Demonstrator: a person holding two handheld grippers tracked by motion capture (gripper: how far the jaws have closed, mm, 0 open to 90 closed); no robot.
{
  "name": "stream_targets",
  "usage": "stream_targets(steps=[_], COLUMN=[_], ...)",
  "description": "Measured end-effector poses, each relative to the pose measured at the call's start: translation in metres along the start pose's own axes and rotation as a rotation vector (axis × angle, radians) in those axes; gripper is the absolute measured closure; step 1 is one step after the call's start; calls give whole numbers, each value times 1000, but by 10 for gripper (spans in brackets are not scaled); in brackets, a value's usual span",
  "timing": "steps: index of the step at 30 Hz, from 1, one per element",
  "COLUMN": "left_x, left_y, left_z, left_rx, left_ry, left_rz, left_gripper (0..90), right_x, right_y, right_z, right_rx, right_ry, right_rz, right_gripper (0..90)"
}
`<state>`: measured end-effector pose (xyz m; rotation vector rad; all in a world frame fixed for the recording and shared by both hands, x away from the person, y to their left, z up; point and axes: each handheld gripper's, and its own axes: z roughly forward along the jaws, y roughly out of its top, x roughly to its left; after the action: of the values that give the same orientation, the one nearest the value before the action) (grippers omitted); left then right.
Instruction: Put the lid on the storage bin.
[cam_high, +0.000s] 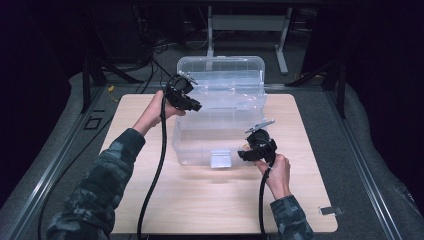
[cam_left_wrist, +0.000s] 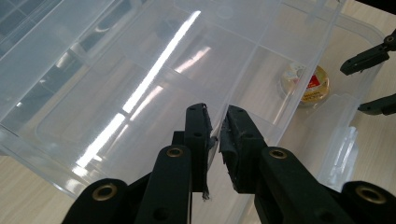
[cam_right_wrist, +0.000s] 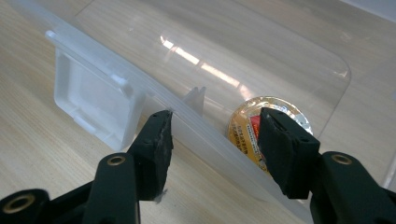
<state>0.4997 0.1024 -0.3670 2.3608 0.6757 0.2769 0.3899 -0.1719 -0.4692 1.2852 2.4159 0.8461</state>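
A clear plastic storage box (cam_high: 200, 145) stands mid-table with its lid tipped back. Across its top lies a clear divided tray (cam_high: 227, 100). My left gripper (cam_high: 192, 106) is at the box's left rear. In the left gripper view the left gripper (cam_left_wrist: 216, 116) is shut on a thin wall of the tray (cam_left_wrist: 140, 84). My right gripper (cam_high: 248, 153) is at the front right rim, beside the latch (cam_high: 220, 158). It stands open (cam_right_wrist: 215, 122), one jaw on each side of the box rim (cam_right_wrist: 201, 135). A round gold and red container (cam_right_wrist: 245, 123) lies on the box floor.
The wooden table (cam_high: 200, 200) has bare room in front of the box and on both sides. A small metal clip (cam_high: 331, 210) lies near the front right corner. Black cables trail from both grippers toward the near edge. Dark floor and desk legs lie beyond.
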Motion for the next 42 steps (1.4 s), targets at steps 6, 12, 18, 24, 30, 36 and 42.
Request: stream_targets(steps=[6, 12, 18, 24, 30, 36, 42], left_x=[-2, -4, -7, -9, -11, -13, -15], left_y=[-3, -7, -9, -12, -16, -18, -20], left_z=[-1, -1, -2, -1, 0, 0, 0], left_rx=[-6, -13, -18, -18, -24, -27, -29], left_ry=[0, 5, 11, 11, 21, 25, 27], left_rz=[-7, -2, 10, 16, 25, 30, 33], left_gripper=[800, 801, 802, 801, 800, 799, 800], right_x=[-1, -2, -3, -3, -3, -4, -4], right_y=[3, 6, 6, 7, 10, 11, 11], right_z=[2, 4, 5, 6, 8, 9, 10], right_rx=[3, 1, -1, -8, -6, -5, -5], right_ry=[-4, -6, -4, -5, -11, -11, -8], right_rz=[-1, 9, 9, 10, 13, 14, 11], right_gripper=[451, 431, 431, 430, 430, 430, 430])
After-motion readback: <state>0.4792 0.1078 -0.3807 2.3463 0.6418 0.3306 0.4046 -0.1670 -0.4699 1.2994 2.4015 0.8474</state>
